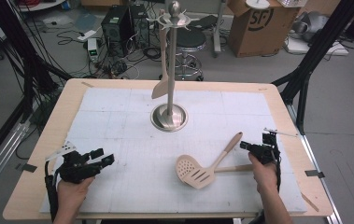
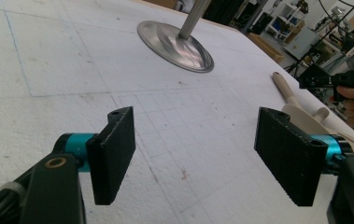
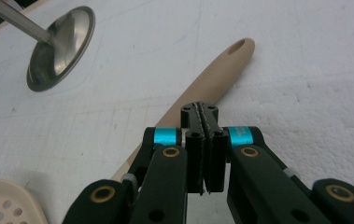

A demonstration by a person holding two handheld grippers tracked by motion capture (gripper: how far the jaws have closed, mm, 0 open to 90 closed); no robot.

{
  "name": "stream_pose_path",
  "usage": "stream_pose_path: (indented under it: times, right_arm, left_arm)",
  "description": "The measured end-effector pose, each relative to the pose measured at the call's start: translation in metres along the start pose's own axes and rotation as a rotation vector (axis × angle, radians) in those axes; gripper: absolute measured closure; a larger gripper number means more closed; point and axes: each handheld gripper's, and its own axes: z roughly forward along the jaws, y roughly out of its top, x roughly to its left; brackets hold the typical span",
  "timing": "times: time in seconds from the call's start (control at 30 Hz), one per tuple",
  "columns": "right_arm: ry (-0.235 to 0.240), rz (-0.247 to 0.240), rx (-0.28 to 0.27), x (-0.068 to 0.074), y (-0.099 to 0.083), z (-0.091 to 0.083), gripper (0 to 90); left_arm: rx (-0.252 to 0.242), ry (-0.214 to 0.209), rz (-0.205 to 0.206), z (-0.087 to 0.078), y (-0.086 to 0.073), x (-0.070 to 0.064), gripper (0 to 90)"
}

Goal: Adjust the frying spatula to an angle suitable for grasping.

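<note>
The right gripper (image 1: pixel 255 148) hovered just above the handle of the skimmer (image 1: pixel 214 161), with its jaws pressed together and nothing between them. The skimmer lay flat on the white surface (image 1: pixel 118 126), crossed with a slotted turner (image 1: pixel 212 173); their heads were touching or overlapping near the middle front, well apart from the steel stand (image 1: pixel 169 116) where another spatula (image 1: pixel 161 84) hung. The left gripper (image 1: pixel 101 157) rested low on the left side, with its jaws spread wide and empty.

The skimmer seemed light and stiff, probably plastic or wood, with a smooth, rounded handle that could slip or roll in a weak pinch. I judged the best hold to be across the handle near the hole (image 3: pixel 238 46) at its end, because this part was free of the turner.
</note>
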Motion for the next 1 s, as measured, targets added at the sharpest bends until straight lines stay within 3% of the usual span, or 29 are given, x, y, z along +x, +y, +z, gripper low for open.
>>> stream_pose_path:
  times: [0.2, 0.33, 0.47, 0.7, 1.0]
  right_arm:
    - [0.006, 0.018, 0.046, 0.001, 0.001, 0.012, 89.3]
    - [-0.021, -0.016, 0.097, 0.005, 0.0, 0.02, 89.3]
    - [-0.038, -0.014, 0.118, 0.005, 0.001, 0.021, 89.3]
    - [-0.027, 0.01, 0.124, 0.005, 0.003, 0.026, 89.3]
    - [-0.017, -0.008, 0.142, 0.013, 0.008, 0.036, 89.2]
  left_arm:
    - [0.001, 0.0, -0.001, 0.001, 0.0, 0.0, 29.7]
    - [0.005, -0.003, -0.005, 0.002, -0.001, 0.0, 29.8]
    - [0.007, -0.005, -0.003, 0.002, -0.001, 0.0, 29.9]
    - [0.009, -0.006, 0.003, 0.003, -0.001, -0.001, 29.9]
    - [0.011, -0.005, 0.001, 0.003, -0.001, 0.0, 29.9]
